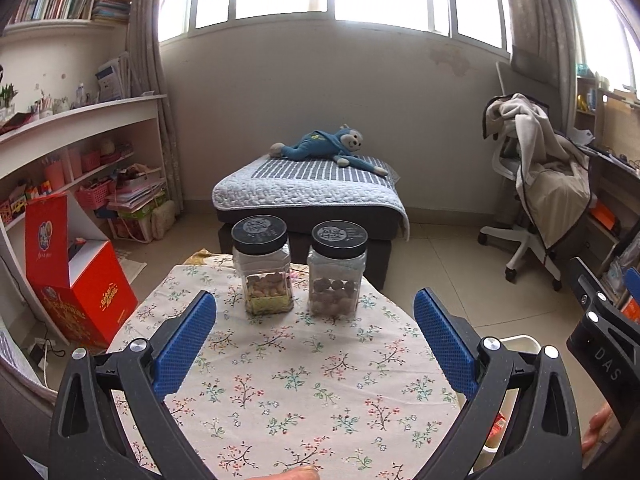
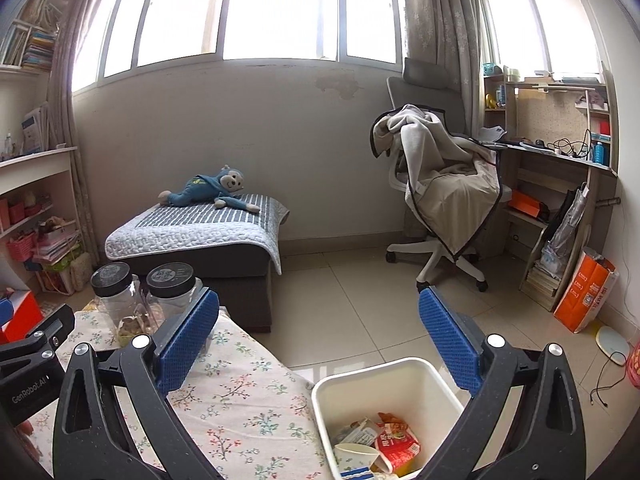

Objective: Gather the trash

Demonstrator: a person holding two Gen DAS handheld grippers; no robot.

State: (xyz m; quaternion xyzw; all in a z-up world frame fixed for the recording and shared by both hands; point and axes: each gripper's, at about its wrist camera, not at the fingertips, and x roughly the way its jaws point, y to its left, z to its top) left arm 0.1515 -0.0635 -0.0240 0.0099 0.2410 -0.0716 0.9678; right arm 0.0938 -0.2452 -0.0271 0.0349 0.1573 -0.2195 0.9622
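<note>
A white trash bin stands on the floor beside the table and holds a red snack wrapper, a paper cup and other crumpled packaging. My right gripper hovers open above the bin with nothing between its blue pads. Over the floral tablecloth my left gripper is also open and empty. The bin's rim peeks out at the table's right edge in the left wrist view. No loose trash shows on the cloth.
Two clear jars with black lids, one with peanuts and one with walnuts, stand at the table's far side. Beyond are a padded ottoman with a blue plush monkey, a draped office chair, shelves and a red box.
</note>
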